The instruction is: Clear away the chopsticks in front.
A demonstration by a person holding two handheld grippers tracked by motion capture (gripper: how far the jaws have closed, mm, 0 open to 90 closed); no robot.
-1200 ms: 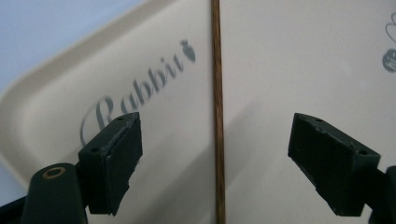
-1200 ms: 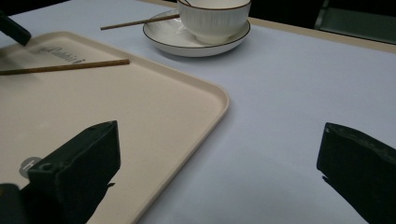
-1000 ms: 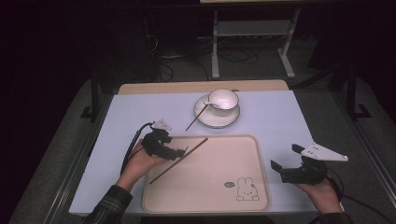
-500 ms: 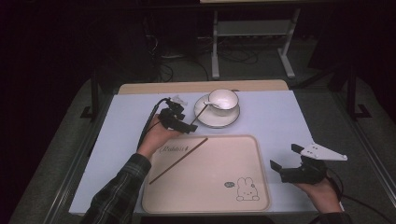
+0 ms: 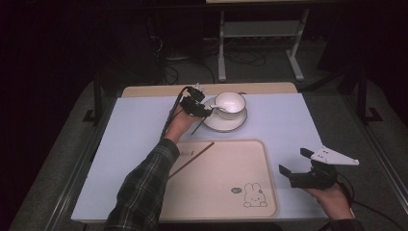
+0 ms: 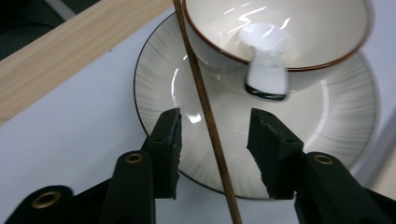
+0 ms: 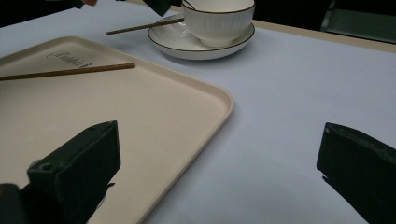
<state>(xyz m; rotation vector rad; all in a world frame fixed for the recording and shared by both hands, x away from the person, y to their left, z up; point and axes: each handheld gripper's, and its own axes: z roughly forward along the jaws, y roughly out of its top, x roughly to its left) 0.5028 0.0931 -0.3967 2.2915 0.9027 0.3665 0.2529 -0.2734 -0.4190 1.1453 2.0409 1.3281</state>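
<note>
A thin brown chopstick (image 6: 201, 88) leans on the white plate (image 6: 159, 79) beside the white bowl (image 6: 299, 28), which holds a white spoon (image 6: 266, 70). My left gripper (image 6: 215, 126) straddles this chopstick; its jaws have just been closing, but a gap still shows on both sides, so it is open. From above, the left gripper (image 5: 199, 108) sits at the plate's (image 5: 226, 126) left edge. A second chopstick (image 5: 192, 159) lies on the beige tray (image 5: 226, 192). My right gripper (image 5: 293, 161) rests open and empty right of the tray.
The bowl (image 7: 219, 18) and plate stand at the far middle of the pale blue table top (image 7: 299, 93). The tray (image 7: 177, 107) takes up the near middle. A wooden strip (image 5: 154, 90) runs along the table's far edge; dark floor and a metal stand lie beyond.
My left hand has travelled from the chopstick on the tray's left side to the plate at the far middle, and its jaws have narrowed. The right gripper has stayed put.
</note>
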